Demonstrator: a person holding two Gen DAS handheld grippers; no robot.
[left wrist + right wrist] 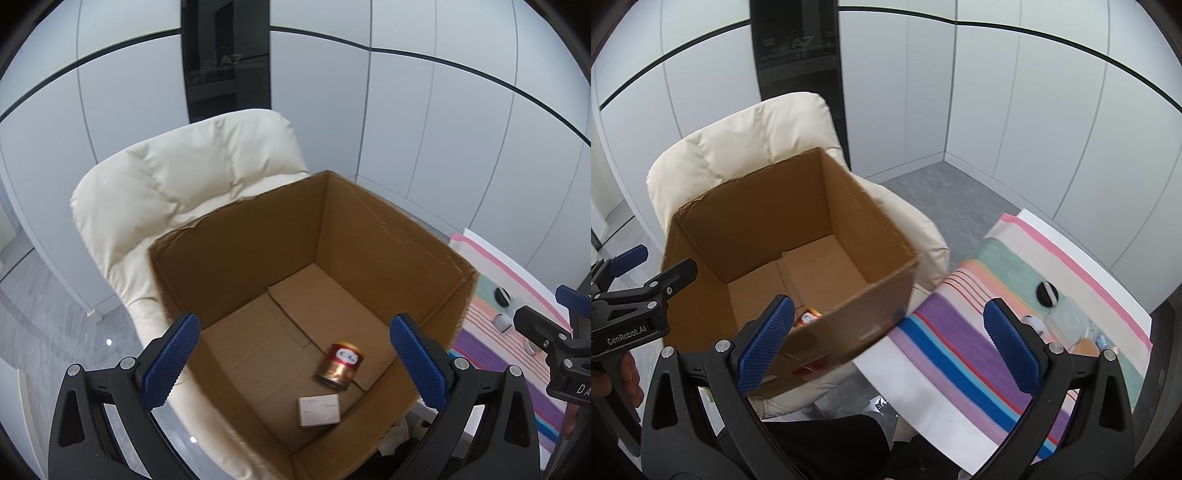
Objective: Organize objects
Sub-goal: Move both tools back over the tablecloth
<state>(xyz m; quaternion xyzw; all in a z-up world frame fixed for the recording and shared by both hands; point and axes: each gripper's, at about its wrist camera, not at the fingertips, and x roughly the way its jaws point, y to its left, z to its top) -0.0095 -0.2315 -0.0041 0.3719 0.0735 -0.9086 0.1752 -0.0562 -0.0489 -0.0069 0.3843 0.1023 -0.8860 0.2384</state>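
An open cardboard box (pixel 369 221) sits on a cream padded chair (pixel 184 177). On its floor lie a red and gold can (pixel 340 363) on its side and a small white box (pixel 319 410). My left gripper (pixel 295 363) is open and empty above the box's near rim. My right gripper (pixel 890 345) is open and empty, above the gap between the box (pixel 871 325) and the striped table (pixel 960 354). A black round lid (pixel 1047 292), a clear container (pixel 1067 321) and other small items lie on the cloth at the right.
White wall panels and a dark glass strip (pixel 225 59) stand behind the chair. The floor is grey marble (pixel 48 314). The other gripper shows at the right edge of the left wrist view (pixel 561 332) and at the left edge of the right wrist view (pixel 635 295).
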